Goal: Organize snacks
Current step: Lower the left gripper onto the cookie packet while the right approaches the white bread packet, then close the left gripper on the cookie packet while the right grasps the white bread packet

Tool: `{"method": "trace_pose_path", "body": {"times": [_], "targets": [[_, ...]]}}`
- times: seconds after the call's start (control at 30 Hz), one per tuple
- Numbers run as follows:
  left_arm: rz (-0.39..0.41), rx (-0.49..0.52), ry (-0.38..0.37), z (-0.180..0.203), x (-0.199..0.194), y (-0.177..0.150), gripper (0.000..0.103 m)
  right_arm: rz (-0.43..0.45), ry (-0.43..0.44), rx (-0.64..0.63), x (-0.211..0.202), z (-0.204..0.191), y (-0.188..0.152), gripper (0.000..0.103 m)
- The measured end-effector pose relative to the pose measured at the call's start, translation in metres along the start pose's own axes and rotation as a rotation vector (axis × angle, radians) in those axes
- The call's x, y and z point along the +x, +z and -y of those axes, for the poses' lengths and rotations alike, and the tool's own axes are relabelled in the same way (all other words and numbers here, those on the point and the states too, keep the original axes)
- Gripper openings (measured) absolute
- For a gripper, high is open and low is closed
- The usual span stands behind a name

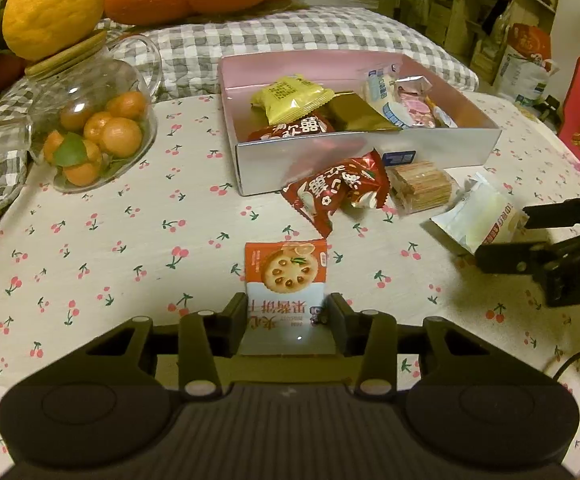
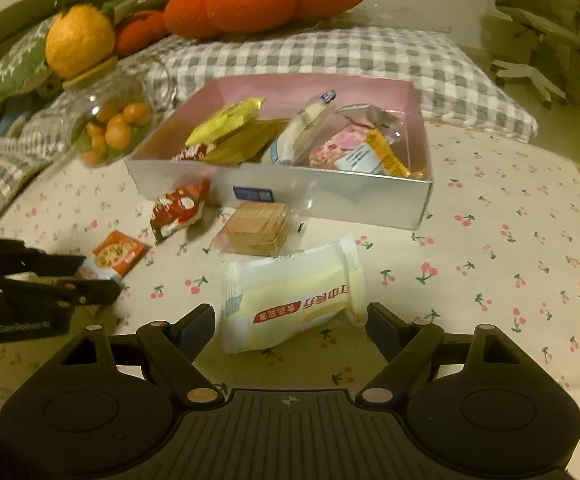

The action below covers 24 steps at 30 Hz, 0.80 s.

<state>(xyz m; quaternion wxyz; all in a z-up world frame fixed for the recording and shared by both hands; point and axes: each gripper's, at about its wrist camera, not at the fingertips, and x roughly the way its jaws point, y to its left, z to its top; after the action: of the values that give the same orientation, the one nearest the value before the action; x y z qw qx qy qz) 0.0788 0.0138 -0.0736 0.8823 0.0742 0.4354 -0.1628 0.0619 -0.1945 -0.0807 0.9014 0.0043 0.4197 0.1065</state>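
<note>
Partly, the left claw (image 1: 286,316) hides the biscuit packet's (image 1: 286,276) lower edge.

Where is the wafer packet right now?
The wafer packet lies on the tablecloth against the box's front wall, between the red packets and the white packet.

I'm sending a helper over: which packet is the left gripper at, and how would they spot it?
Start at the pink-lined cardboard box. Nearer than the red packets lies a small orange-and-white biscuit packet. Only it shows a round cracker.
</note>
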Motion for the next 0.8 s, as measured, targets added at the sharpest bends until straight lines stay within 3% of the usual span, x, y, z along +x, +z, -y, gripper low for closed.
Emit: {"method": "trace_pose_path", "body": {"times": [0.2,0.5,0.8], "targets": [[-0.001,0.002,0.005,0.002,0.001,0.001,0.040,-0.011,-0.056,-0.083,0.018,-0.011,0.000,0.090],[0.009,0.006,0.010,0.000,0.003,0.000,0.046,0.011,-0.075,-0.064,0.028,-0.013,0.008,0.091],[0.002,0.006,0.000,-0.001,0.002,0.001,0.041,0.039,-0.080,-0.135,0.023,-0.025,0.008,0.069]]}}
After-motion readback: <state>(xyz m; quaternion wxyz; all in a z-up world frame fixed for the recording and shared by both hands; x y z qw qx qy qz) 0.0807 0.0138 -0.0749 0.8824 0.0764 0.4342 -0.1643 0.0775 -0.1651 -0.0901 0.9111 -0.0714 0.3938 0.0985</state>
